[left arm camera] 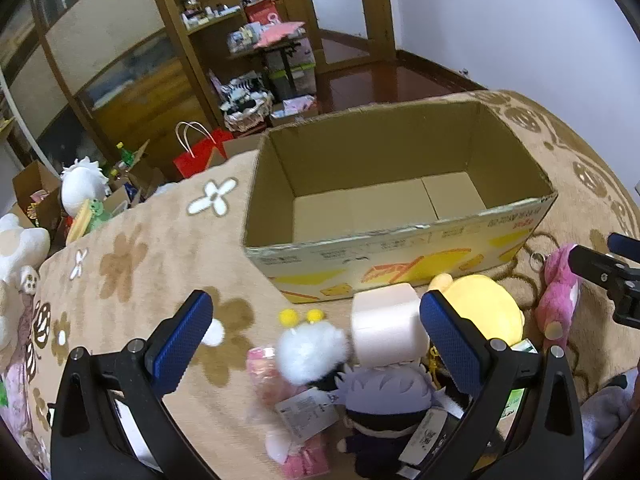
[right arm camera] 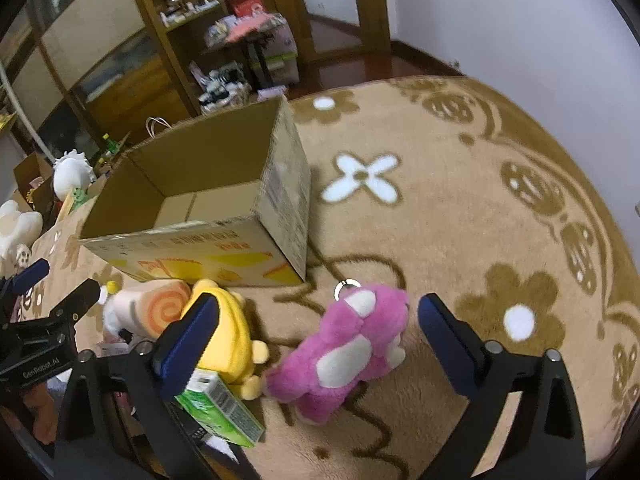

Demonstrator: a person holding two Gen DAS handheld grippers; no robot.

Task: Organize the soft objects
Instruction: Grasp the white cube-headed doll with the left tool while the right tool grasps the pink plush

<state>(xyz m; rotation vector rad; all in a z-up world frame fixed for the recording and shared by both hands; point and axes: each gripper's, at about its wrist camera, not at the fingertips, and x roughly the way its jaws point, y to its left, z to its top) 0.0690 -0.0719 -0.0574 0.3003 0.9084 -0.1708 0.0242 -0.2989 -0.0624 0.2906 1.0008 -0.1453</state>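
Note:
An empty cardboard box point(left arm camera: 400, 236) point(right arm camera: 192, 240) stands open on the beige rug. In the left wrist view my left gripper point(left arm camera: 316, 340) is open above a pile: a white fluffy toy point(left arm camera: 312, 352), a pale pink roll cushion point(left arm camera: 384, 324), a grey-haired doll point(left arm camera: 384, 404) and a yellow plush point(left arm camera: 488, 308). In the right wrist view my right gripper point(right arm camera: 318, 332) is open around a pink bear plush point(right arm camera: 344, 352) with a key ring, lying on the rug. The yellow plush point(right arm camera: 232, 328) and roll cushion point(right arm camera: 156, 308) lie to its left.
A green carton point(right arm camera: 220, 408) lies by the yellow plush. Left of the rug sit white plush toys point(left arm camera: 84, 184), cardboard boxes and a red paper bag point(left arm camera: 200, 152). Wooden shelves and a cluttered small table point(left arm camera: 276, 44) stand behind. Rug spreads to the right point(right arm camera: 480, 220).

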